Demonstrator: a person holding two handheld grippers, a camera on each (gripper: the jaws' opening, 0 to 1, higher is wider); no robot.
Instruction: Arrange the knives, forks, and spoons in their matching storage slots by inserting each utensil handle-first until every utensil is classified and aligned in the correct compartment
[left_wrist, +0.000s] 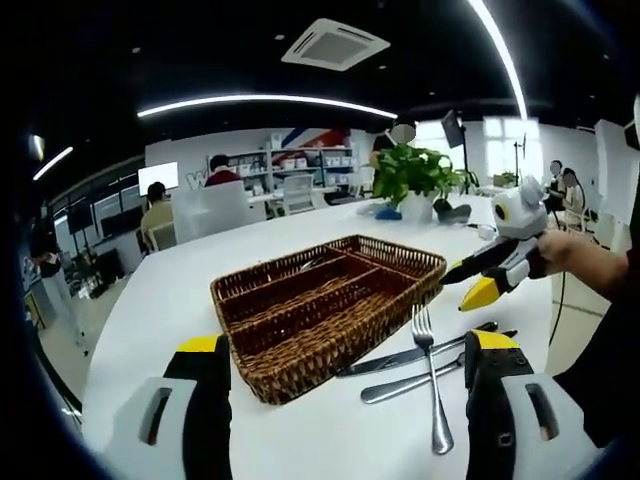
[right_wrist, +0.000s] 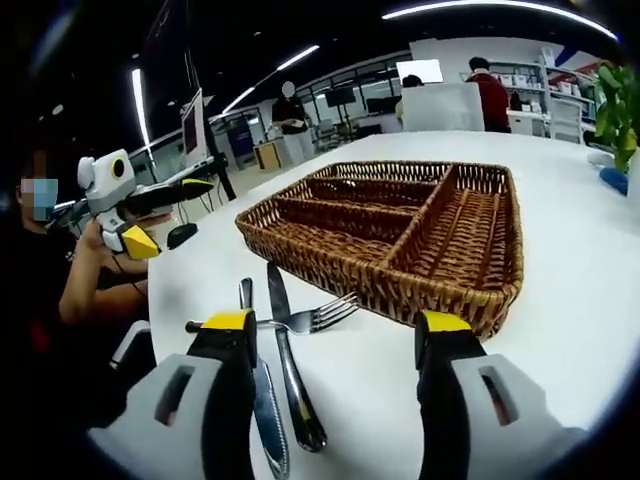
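Cutlery lies loose on the white table (left_wrist: 330, 440), none of it in the basket (left_wrist: 320, 305) yet. In your left gripper view, your left gripper (left_wrist: 345, 375) has its two yellow-tipped fingers (left_wrist: 205, 380) spread wide with nothing between them; the wicker basket sits just ahead of them, its nearest corner reaching into the gap toward the left finger. The fork (left_wrist: 432, 375) lies just inside the right finger, tines pointing away from you, and it crosses over two knives (left_wrist: 415, 355) that run slantwise under it toward that same finger. Your other gripper hovers ahead and to the right, beyond the basket's far corner, and a potted plant (left_wrist: 415, 180) stands further back on the table. In your right gripper view, your right gripper (right_wrist: 338, 345) is likewise wide apart and holding nothing — the basket's near rim sits just ahead, closest to the right finger. The fork and both knives lie by the left finger, partly hidden behind it, the fork's tines pointing in toward the gap. The basket's compartments look empty from here, though a few of them are partly hidden by the walls.
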